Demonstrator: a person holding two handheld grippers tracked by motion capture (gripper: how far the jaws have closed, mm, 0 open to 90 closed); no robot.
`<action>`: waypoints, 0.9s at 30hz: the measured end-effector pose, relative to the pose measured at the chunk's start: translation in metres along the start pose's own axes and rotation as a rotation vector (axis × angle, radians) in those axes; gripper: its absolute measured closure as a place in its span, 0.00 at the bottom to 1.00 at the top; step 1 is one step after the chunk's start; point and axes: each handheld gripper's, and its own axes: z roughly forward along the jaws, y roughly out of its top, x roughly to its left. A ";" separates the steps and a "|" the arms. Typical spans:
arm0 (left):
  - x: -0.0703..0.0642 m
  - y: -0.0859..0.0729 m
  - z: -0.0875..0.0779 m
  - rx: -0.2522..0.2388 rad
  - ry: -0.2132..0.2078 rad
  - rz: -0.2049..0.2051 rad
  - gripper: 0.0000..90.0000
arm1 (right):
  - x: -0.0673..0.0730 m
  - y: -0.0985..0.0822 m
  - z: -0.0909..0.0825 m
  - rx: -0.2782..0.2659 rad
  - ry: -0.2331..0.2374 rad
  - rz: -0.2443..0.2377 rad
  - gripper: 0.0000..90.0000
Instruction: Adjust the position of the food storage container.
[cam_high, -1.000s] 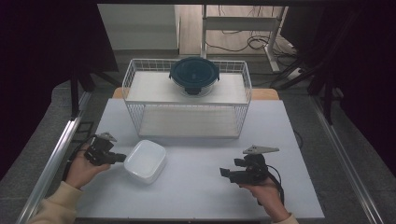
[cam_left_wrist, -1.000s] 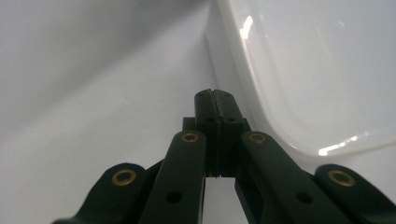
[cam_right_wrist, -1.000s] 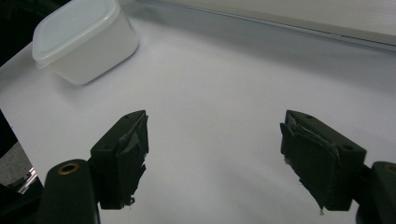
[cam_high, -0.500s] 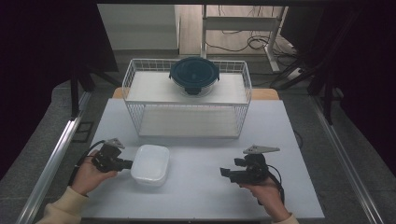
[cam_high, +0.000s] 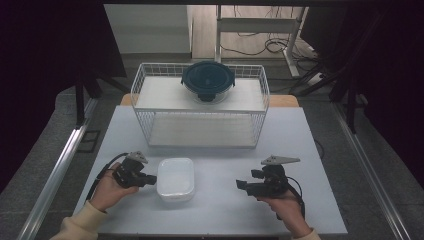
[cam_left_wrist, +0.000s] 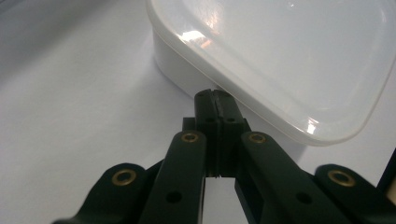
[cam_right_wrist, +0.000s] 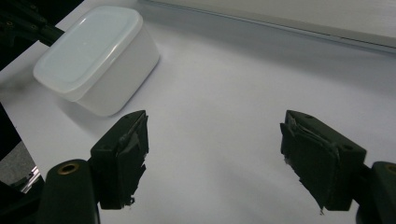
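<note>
1. The left tool (cam_high: 148, 179) has its jaws pressed together, tips against the side of the white lidded box (cam_high: 176, 179).
2. The box sits on the worktop (cam_high: 280, 135), near the front edge.
3. The right tool (cam_high: 241, 185) is open and empty, well apart from the box.

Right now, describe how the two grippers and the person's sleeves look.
Both the left gripper and the right gripper are black, each with a grey three-cornered plate on top and a black cable trailing back past the hand. The left gripper's black linkage arms carry brass-coloured rivets. The right gripper's jaws have rough, frayed black pads. Both sleeves are cream-coloured.
</note>
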 end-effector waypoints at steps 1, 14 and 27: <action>-0.001 0.001 0.001 0.001 -0.003 0.003 1.00 | 0.000 0.000 0.000 0.003 0.001 0.000 0.25; -0.014 0.020 0.017 -0.015 -0.008 0.014 1.00 | -0.001 0.000 -0.001 0.002 0.001 -0.002 0.25; -0.035 0.047 0.040 -0.028 -0.018 0.048 1.00 | -0.001 -0.001 -0.001 0.001 0.003 0.000 0.25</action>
